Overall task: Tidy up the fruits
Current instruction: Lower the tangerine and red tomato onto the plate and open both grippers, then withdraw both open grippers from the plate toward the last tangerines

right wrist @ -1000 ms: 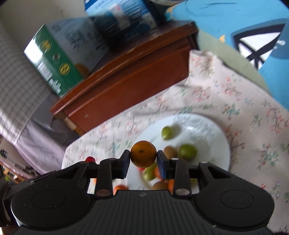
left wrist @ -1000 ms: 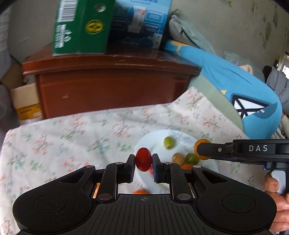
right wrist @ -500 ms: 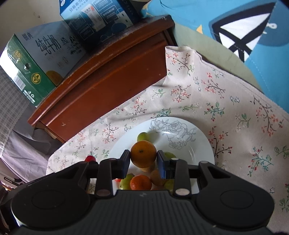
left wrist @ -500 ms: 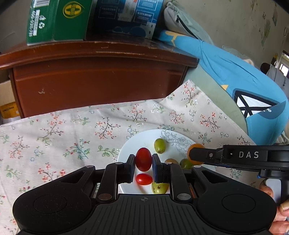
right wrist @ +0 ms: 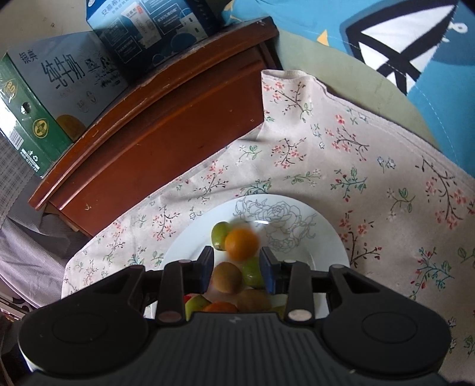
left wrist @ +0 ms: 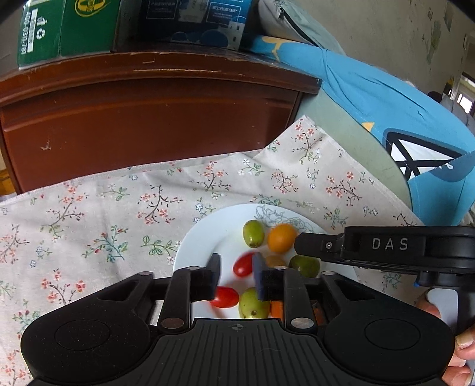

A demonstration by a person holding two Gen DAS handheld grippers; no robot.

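A white plate [left wrist: 204, 237] [right wrist: 326, 234] lies on the floral cloth [left wrist: 104, 213] and holds several small fruits. My left gripper [left wrist: 236, 262] hovers over the plate's near side with its jaws opening. A blurred red tomato [left wrist: 243, 265] is loose between them, clear of the left pad. A second tomato [left wrist: 226, 297] and green fruits [left wrist: 253, 233] lie around it. My right gripper [right wrist: 236, 256] is over the plate too, jaws opening. The blurred orange [right wrist: 241, 244] [left wrist: 281, 237] sits just beyond its tips, free of the pads. A brown kiwi [right wrist: 227, 276] lies below the jaws.
A dark wooden cabinet [left wrist: 148, 118] [right wrist: 166, 142] stands behind the cloth, with a green carton [right wrist: 32, 118] and a blue carton [right wrist: 154, 26] on top. A blue printed cushion [left wrist: 415, 124] lies to the right. A person's hand [left wrist: 458, 344] holds the right gripper.
Both grippers came lower over the plate. Their jaws parted: the tomato slipped from the left pair and the orange from the right pair.
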